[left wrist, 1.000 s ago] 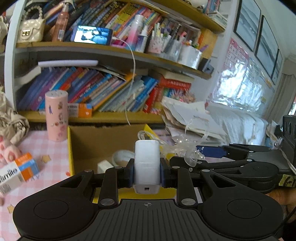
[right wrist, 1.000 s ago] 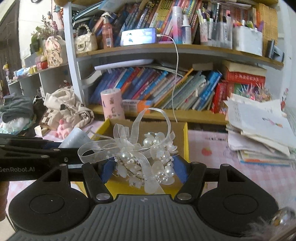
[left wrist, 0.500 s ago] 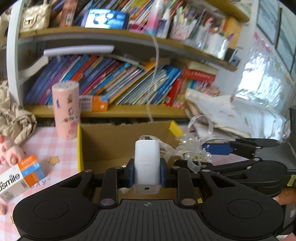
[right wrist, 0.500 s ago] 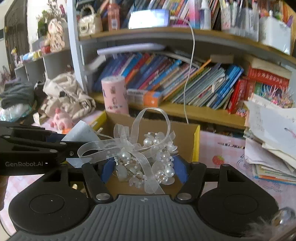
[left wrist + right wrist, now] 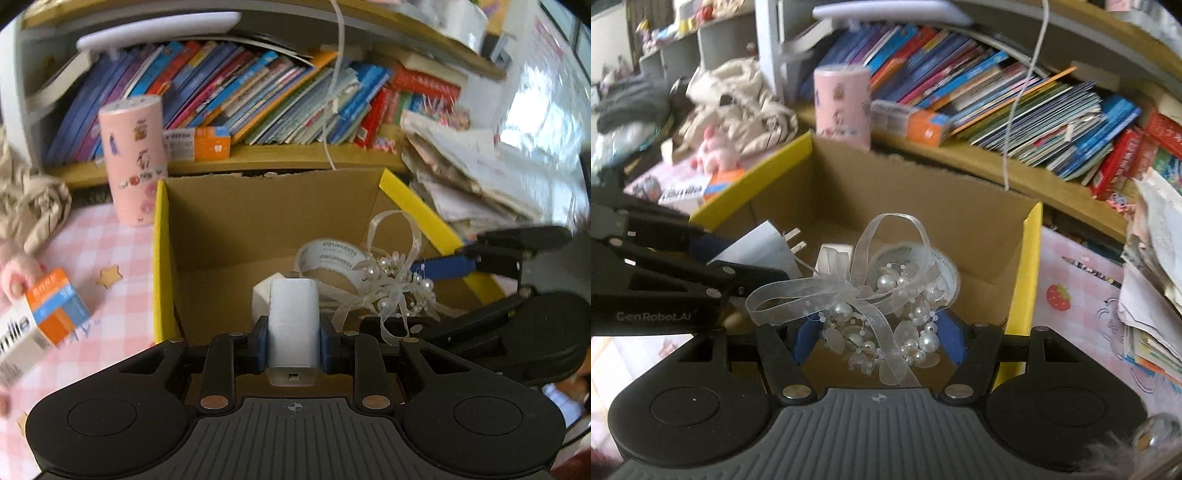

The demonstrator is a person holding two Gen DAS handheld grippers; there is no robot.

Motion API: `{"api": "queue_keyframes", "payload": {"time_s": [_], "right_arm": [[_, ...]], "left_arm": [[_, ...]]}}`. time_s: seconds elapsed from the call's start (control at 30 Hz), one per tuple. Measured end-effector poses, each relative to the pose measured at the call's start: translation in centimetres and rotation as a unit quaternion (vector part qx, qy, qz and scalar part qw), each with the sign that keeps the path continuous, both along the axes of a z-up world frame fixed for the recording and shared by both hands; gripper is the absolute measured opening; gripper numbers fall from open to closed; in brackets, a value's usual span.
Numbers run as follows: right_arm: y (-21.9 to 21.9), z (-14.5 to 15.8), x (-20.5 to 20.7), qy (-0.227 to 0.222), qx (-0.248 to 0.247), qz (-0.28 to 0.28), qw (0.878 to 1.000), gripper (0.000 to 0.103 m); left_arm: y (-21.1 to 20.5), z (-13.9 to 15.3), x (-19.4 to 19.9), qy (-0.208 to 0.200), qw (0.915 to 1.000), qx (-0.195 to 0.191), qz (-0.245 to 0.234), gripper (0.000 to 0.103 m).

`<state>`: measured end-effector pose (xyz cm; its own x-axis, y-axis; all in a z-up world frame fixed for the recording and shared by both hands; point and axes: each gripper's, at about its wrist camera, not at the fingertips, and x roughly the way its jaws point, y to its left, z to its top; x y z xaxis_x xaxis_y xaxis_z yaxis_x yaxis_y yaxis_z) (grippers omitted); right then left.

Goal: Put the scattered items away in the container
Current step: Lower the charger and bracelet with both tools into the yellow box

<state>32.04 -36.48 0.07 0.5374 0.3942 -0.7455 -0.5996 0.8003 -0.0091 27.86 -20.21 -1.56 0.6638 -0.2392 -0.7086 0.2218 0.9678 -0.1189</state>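
Left wrist | left claw (image 5: 292, 339) clamps charger (image 5: 292, 321), prongs forward | right claw (image 5: 879, 334) pinches pearl bow (image 5: 879, 306)

The open-topped box (image 5: 236, 221) leaves bare floor along its left and back walls, while a tape roll (image 5: 332, 258) and a white block (image 5: 264, 295) crowd its near right. Above it the left gripper (image 5: 291, 343), clamping a white charger (image 5: 293, 325), and the right gripper (image 5: 879, 332), pinching a pearl bow (image 5: 871, 310), hang just beside each other. A pink can (image 5: 133, 158) and the shelf (image 5: 258, 158) hem the back; papers (image 5: 480, 177) stack at right.
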Motion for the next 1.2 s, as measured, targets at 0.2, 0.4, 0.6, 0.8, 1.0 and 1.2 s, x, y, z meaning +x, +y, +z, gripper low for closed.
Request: {"api": "queue_keyframes", "payload": {"time_s": [0.2,0.4,0.6,0.8,1.0,1.2], "right_arm": [[0.3,-0.5,0.9,0.009,-0.022,0.013,1.0,0.065],[0.8,-0.8,1.4,0.005,-0.045,0.031,0.999,0.065],[1.0,-1.0,1.8,0.003,-0.063,0.047,0.997,0.066],[1.1,-1.1,1.9,-0.003,-0.073,0.054,0.996,0.066],[1.2,-1.2,2.0,-0.005,-0.075,0.057,0.996,0.067],[1.2,-1.2,2.2,-0.006,-0.076,0.058,0.995,0.068]], "left_arm": [[-0.4,-0.3,0.6,0.01,0.9998,0.015,-0.012,0.025],[-0.8,-0.8,1.2,0.016,0.9994,0.025,-0.02,0.025],[-1.1,-1.0,1.4,0.02,0.999,0.033,-0.023,0.025],[-1.3,-1.2,1.5,0.023,0.9988,0.036,-0.024,0.025],[-1.3,-1.2,1.7,0.025,0.9987,0.039,-0.022,0.025],[-1.3,-1.2,1.6,0.025,0.9987,0.041,-0.019,0.025]]}}
